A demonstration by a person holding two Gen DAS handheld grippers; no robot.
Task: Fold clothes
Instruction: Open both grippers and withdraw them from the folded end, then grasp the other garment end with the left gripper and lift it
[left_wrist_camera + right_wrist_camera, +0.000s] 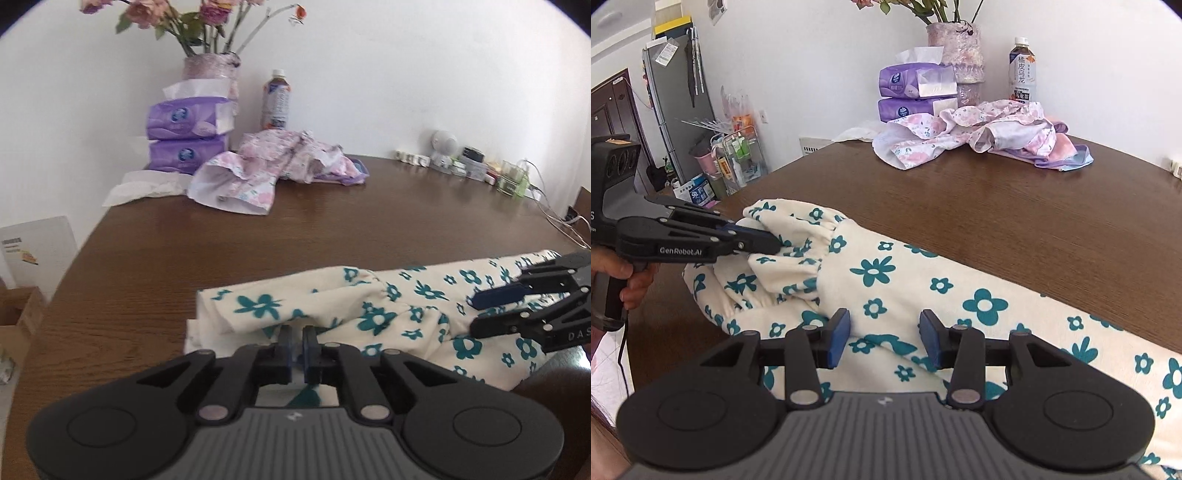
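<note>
On the brown wooden surface (pixel 997 221), my left gripper (pixel 768 243) pinches the cream teal-flowered garment (pixel 923 280); my right gripper (pixel 884 334) hovers released. Thin fabric could slip, undoing the fold.

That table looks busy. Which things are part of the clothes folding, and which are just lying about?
Part of the job:
- cream garment with teal flowers
- left gripper, jaws shut on its edge
- right gripper, jaws open above it
- pink floral clothes pile, probably waiting

Just lying about:
- tissue packs
- flower vase
- tea bottle
- small clutter by the wall
</note>
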